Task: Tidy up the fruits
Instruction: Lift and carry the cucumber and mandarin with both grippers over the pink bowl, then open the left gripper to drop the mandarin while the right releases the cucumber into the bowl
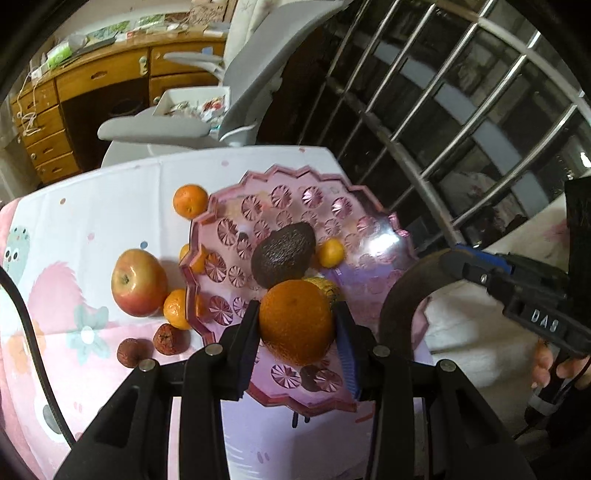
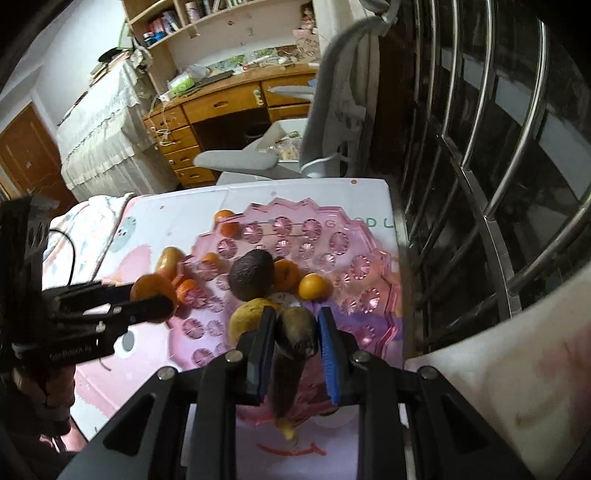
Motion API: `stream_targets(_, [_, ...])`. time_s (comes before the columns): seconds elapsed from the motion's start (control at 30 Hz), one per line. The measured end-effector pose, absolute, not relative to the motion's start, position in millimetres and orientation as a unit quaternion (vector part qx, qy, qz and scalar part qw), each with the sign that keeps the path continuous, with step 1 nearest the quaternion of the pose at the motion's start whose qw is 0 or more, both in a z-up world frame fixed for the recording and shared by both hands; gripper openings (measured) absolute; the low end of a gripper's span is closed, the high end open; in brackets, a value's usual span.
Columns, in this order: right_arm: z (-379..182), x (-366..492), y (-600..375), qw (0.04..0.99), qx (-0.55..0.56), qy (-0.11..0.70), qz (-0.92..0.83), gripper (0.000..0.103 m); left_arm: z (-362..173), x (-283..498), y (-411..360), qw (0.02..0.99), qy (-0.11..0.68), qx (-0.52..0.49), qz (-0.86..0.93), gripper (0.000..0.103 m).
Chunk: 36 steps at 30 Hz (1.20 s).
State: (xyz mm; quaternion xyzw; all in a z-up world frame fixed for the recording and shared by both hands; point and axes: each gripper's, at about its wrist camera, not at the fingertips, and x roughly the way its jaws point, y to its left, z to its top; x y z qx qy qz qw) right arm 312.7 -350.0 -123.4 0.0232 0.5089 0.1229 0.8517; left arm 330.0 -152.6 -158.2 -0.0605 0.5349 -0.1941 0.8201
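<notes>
Jaws clamped around orange [image 1: 295, 321]

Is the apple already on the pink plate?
No, the apple sits on the tablecloth beside the pink plate, outside its rim, in the left wrist view.

Premises: a lived-in home bedroom, evidenced by cluttered wooden desk [image 2: 229, 99], bookshelves [image 2: 192, 18], grey chair [image 2: 332, 110], barred window [image 2: 480, 147].

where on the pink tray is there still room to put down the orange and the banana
Free: the tray's far half beyond the avocado, and its right side past the small tangerine. Crowded: the middle, and the cloth along the tray's left rim by the apple.
</notes>
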Motion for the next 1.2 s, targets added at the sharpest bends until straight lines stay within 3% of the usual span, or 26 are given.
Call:
stream_targets(0.27, [-152, 338, -368, 0.838, 0.049, 0.537, 0.087, 0.025, -179, 336, -155, 0.812, 0.559, -0.05, -0.161, 0.038])
stream_targets(0.33, [-156, 340, -368, 0.833, 0.041, 0.547, 0.077, 0.031, -181, 337, -155, 0.809, 0.565, -0.047, -0.153, 0.038])
stream_targets(0.37, [-158, 340, -369, 0.83, 0.043, 0.55, 0.075, 0.032, -182, 337, -154, 0.808, 0.568, -0.046, -0.15, 0.04])
stream_targets(0.47, [-160, 339, -372, 0.827, 0.058, 0.555, 0.068, 0.04, -177, 334, -150, 0.811, 0.564, -0.054, -0.148, 0.059])
stream_targets(0.6, [-157, 336, -372, 0.824, 0.066, 0.558, 0.066, 0.041, -168, 328, -143, 0.816, 0.557, -0.057, -0.144, 0.066])
stream_targets(1.07, [-143, 306, -336, 0.817, 0.078, 0.569, 0.062, 0.043, -152, 272, -94, 0.819, 0.552, -0.079, -0.137, 0.078])
stream_targets(1.2, [-145, 290, -319, 0.806, 0.093, 0.582, 0.055, 0.047, -151, 252, -72, 0.813, 0.561, -0.079, -0.136, 0.08])
